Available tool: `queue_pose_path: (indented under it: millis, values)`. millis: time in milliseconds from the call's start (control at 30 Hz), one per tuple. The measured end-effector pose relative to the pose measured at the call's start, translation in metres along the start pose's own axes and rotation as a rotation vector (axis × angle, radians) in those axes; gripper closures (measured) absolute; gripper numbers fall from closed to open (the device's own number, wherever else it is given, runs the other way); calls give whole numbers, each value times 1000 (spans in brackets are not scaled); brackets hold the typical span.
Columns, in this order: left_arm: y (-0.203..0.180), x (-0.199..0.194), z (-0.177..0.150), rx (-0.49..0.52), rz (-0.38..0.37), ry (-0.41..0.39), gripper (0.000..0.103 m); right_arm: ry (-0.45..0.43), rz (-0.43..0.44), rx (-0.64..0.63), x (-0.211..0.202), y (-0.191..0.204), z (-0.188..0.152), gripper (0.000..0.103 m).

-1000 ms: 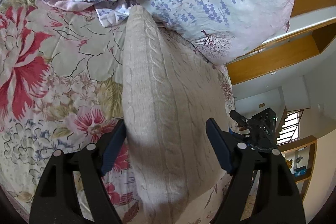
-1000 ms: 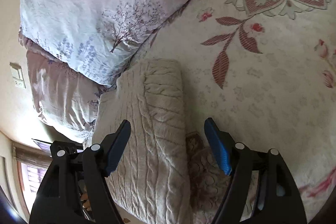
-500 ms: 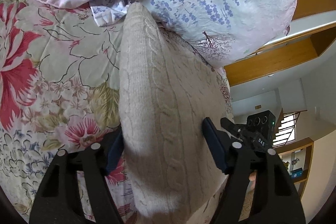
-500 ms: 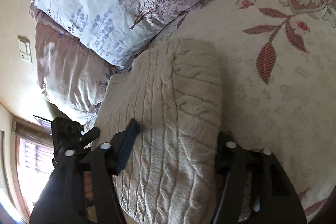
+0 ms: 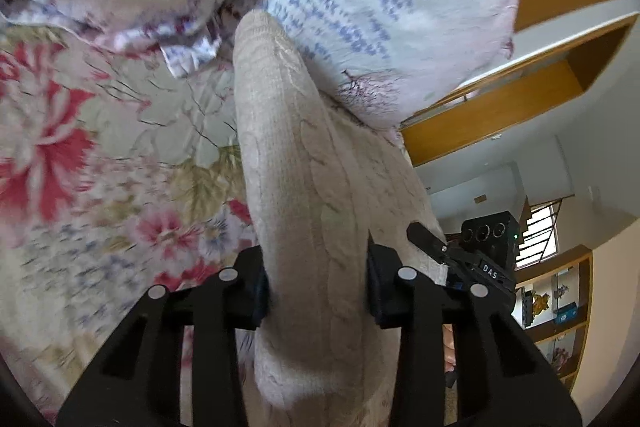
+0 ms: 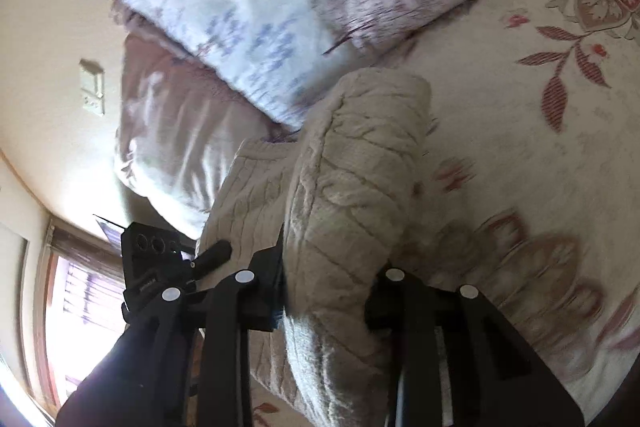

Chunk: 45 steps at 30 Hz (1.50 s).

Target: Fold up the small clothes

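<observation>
A folded cream cable-knit sweater (image 5: 304,187) lies on the flowered bedspread (image 5: 100,167), its far end against the pillows. My left gripper (image 5: 316,287) is shut on its near folded edge, which bulges between the jaws. In the right wrist view the same sweater (image 6: 352,187) is bunched between the jaws of my right gripper (image 6: 328,291), which is shut on its thick folded end. Each gripper shows in the other's view, at the sweater's opposite side: the right one (image 5: 472,259) and the left one (image 6: 160,263).
Two pillows with a purple floral print (image 5: 380,7) (image 6: 280,7) lie against the sweater's far end. The bedspread (image 6: 540,147) stretches to the right. A wooden ledge (image 5: 500,107) and shelves (image 5: 560,307) stand beyond the bed. A window (image 6: 80,299) is at the lower left.
Both grippers moved forward over the sweater's ends and closed on them. The sweater's ends now bunch up between the jaws and the views are blurred by motion.
</observation>
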State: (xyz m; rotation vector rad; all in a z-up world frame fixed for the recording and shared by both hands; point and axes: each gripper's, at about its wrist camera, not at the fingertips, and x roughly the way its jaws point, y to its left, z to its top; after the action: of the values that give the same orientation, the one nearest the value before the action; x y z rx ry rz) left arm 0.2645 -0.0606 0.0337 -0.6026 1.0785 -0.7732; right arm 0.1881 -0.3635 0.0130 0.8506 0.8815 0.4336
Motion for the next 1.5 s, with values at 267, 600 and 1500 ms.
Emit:
queue_pose_path:
  millis: [267, 600, 1500]
  values:
    - [28, -96, -9, 1, 66, -100, 65, 7, -2, -183, 51, 73, -25, 76]
    - [115, -116, -18, -177, 145, -123, 53, 108, -126, -105, 97, 58, -26, 61]
    - [24, -118, -82, 304, 626, -240, 31, -12, -286, -497, 71, 132, -75, 72]
